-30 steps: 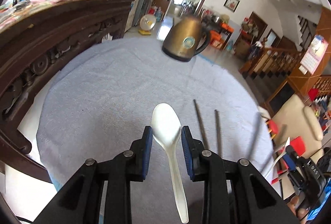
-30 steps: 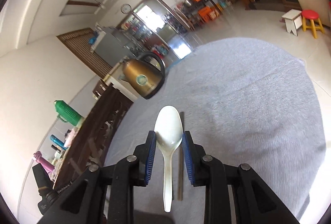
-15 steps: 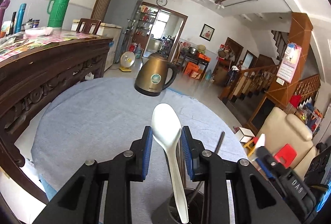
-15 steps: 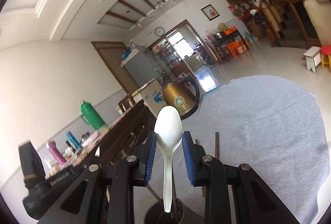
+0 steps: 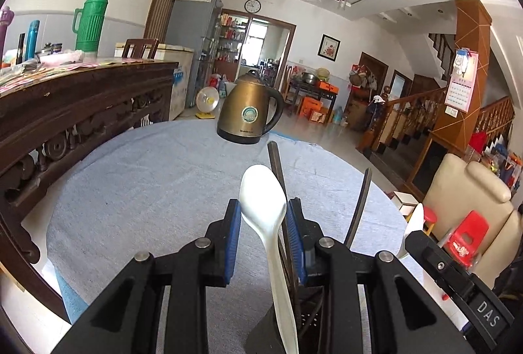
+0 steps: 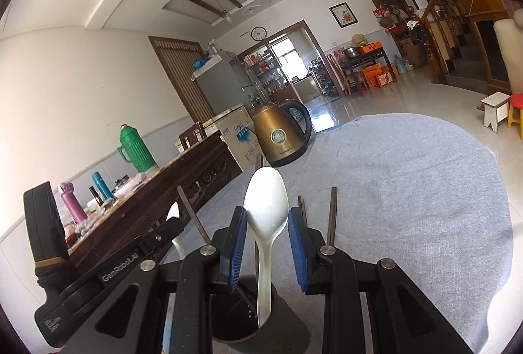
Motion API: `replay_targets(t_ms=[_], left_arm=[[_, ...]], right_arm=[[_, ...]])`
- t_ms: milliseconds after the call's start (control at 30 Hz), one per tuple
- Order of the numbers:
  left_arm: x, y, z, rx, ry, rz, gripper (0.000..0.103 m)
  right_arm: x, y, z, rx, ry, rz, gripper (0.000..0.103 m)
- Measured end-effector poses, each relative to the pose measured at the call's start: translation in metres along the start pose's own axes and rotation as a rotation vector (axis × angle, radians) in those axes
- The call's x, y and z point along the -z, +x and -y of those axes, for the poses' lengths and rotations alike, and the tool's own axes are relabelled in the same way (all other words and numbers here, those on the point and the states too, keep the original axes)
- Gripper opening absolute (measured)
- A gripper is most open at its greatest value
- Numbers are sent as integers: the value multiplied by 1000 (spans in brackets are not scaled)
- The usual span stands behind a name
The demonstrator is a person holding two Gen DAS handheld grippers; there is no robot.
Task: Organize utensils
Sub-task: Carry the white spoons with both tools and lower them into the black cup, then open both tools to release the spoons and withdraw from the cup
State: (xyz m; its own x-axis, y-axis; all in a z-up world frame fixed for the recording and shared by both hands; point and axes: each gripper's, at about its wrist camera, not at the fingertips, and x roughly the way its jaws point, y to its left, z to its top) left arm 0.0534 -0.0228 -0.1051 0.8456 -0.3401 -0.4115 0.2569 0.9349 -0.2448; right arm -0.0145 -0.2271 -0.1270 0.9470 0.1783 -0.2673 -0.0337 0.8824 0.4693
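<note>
Spoons, one white plastic spoon pinched in L gripper & another in R gripper, bowls up, handles pointing down below fingers into dark utensil holder w/ chopsticks, R handle tip already inside rim.

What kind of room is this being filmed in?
Most likely the open living and dining area of a family home. A round table under a blue-grey cloth holds a brass-coloured electric kettle, a refrigerator stands by the wall, and a wooden staircase climbs at the right.
</note>
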Motion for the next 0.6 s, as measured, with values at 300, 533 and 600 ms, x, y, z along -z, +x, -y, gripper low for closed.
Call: replay_targets(t_ms=[300, 533, 600], left_arm=[[16, 7, -2, 12, 2, 5, 30], [24, 8, -4, 23, -12, -27, 30], [26, 8, -4, 30, -9, -34, 30]], right_arm=[[8, -2, -2, 3, -36, -15, 28], [12, -2, 0, 5, -33, -32, 28], [14, -2, 0, 6, -35, -37, 28]])
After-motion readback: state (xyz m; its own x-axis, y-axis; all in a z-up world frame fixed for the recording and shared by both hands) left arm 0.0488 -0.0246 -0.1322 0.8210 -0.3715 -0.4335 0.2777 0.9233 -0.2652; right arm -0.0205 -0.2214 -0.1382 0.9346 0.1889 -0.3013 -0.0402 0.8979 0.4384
